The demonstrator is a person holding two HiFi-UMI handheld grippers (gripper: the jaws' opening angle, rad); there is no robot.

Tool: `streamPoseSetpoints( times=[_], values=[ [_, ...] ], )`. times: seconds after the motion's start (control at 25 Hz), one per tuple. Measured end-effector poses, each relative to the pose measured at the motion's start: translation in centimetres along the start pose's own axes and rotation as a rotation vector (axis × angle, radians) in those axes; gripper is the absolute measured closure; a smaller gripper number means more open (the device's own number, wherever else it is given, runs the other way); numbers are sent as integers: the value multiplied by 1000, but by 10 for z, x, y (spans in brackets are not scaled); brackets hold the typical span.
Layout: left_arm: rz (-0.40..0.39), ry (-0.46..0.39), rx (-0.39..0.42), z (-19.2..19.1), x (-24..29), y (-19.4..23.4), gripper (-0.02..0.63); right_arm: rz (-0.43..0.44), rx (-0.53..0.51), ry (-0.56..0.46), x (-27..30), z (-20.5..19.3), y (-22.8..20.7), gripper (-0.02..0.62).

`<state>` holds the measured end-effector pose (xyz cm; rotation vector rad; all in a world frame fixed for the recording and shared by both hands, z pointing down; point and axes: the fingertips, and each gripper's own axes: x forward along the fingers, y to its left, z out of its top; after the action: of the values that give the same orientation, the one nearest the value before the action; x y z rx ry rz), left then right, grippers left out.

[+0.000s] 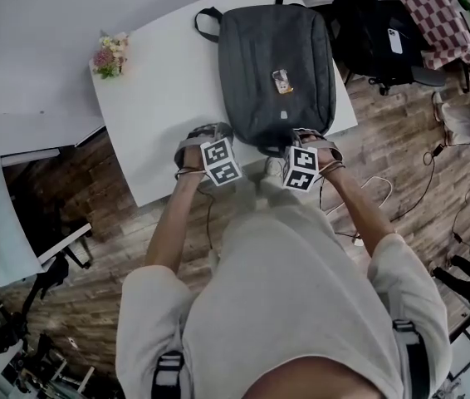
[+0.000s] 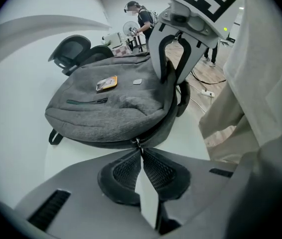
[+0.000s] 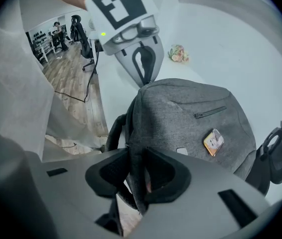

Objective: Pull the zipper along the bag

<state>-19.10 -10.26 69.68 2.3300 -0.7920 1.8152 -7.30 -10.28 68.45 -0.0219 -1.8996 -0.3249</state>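
Observation:
A grey backpack (image 1: 276, 65) lies flat on the white table (image 1: 160, 98), with a small orange tag on its front. In the left gripper view the backpack (image 2: 111, 103) fills the middle, and my left gripper (image 2: 141, 151) is shut on the zipper pull (image 2: 138, 144) at the bag's near edge. In the head view that gripper (image 1: 218, 131) sits at the bag's near-left corner. My right gripper (image 3: 137, 171) is shut on a fold of the backpack (image 3: 191, 123) at its side edge; in the head view it (image 1: 305, 135) is at the near-right corner.
A small bunch of flowers (image 1: 110, 55) stands at the table's left end. A chair (image 1: 376, 32) with dark things on it is beyond the bag at the right. Cables (image 1: 434, 165) trail over the wooden floor. The table's near edge is right at my body.

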Motion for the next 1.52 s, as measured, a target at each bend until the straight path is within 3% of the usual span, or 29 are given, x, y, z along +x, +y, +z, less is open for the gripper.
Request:
streamPoseSetpoints(
  times=[0.2, 0.44, 0.76, 1.16, 1.36, 1.44, 1.52],
  values=[
    [-1, 13, -94, 6, -11, -16, 571, 2, 6, -2, 0, 3, 2, 483],
    [-17, 37, -78, 11, -14, -40, 568, 19, 7, -16, -2, 9, 9, 486],
    [-78, -41, -257, 46, -13, -80, 561, 26, 38, -25, 1, 17, 8, 489],
    [-79, -31, -296, 60, -8, -84, 558, 33, 34, -47, 0, 22, 10, 489],
    [-77, -120, -395, 53, -12, -80, 557, 33, 55, -92, -2, 22, 12, 455],
    [-82, -143, -405, 52, -16, -81, 503, 20, 78, -115, -4, 20, 12, 419],
    [-96, -169, -430, 50, -23, -84, 377, -4, 120, -148, -10, 20, 10, 383]
  ],
)
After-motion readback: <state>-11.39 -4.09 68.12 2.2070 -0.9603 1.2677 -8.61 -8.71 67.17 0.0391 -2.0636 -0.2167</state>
